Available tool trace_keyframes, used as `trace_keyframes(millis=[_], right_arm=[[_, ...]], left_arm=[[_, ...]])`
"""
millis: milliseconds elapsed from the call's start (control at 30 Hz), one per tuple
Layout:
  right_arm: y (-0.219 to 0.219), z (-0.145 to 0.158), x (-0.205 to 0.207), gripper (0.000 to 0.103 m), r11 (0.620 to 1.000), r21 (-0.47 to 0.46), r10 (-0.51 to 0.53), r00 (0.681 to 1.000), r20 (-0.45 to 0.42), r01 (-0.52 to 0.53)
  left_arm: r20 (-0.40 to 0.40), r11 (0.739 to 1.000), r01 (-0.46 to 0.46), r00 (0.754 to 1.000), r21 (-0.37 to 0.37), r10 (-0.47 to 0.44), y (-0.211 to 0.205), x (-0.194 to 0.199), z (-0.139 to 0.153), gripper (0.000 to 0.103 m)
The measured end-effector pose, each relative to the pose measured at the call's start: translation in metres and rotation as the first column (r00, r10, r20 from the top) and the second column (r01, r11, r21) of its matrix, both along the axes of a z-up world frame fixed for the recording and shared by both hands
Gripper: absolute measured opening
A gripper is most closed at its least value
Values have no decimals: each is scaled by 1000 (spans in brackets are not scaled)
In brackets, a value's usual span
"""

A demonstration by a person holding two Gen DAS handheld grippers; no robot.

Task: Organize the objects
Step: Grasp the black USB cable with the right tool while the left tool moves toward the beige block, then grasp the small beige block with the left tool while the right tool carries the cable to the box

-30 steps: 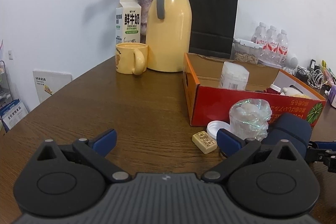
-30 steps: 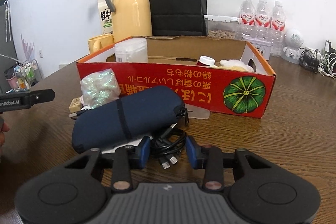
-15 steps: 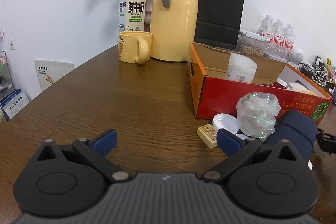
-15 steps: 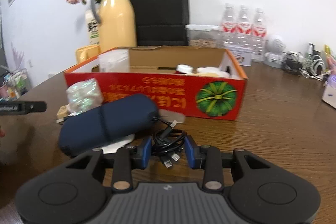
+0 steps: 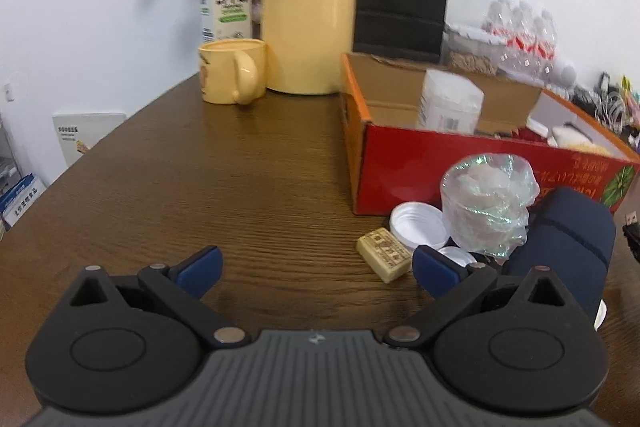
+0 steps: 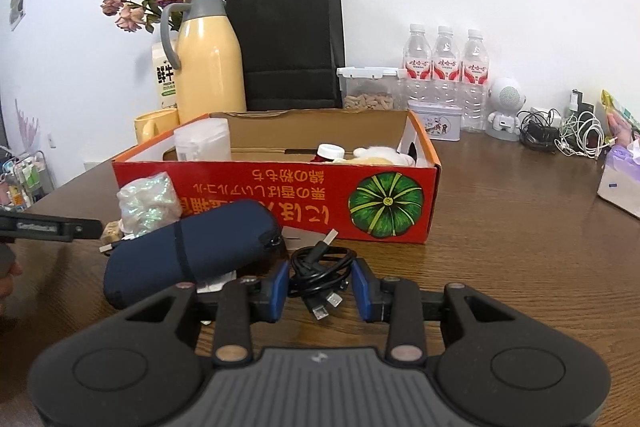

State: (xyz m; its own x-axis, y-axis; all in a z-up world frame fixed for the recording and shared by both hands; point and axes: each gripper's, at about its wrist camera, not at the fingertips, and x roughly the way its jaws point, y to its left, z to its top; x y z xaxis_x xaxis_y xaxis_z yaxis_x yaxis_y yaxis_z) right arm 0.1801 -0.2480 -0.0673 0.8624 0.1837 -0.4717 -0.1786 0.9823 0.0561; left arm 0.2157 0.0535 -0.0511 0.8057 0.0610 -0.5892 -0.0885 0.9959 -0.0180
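The right gripper is pinching a loose cable in its jaws; trailing plugs are risking snagging the pouch. The left gripper is hanging spread over the surface

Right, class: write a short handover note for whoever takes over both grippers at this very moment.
Right gripper: shut on the black cable bundle, in front of the red box.
Left gripper: open, holding nothing, over bare table.
Outside the box, at its front: navy pouch, crinkly plastic bag, white lid, small beige block.
Done: a white jar, a red-capped bottle and something pale lie in the box.
Left: likely box the cable, then the rest.
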Motion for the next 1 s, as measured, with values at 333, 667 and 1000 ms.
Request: trace_keyframes(millis=[333, 667, 1000], right_arm=[[1, 1, -1, 33, 1000, 4, 15, 1000, 4, -15], [1, 1, -2, 33, 1000, 3, 19, 1000, 4, -19], [0, 2, -5, 33, 1000, 3, 26, 999, 19, -26]], left_arm=[[-32, 997, 79, 996, -11, -80, -6, 16, -5, 84], [9, 984, 175, 984, -40, -175, -13, 6, -3, 36], [132, 994, 102, 986, -29, -98, -7, -15, 7, 36]])
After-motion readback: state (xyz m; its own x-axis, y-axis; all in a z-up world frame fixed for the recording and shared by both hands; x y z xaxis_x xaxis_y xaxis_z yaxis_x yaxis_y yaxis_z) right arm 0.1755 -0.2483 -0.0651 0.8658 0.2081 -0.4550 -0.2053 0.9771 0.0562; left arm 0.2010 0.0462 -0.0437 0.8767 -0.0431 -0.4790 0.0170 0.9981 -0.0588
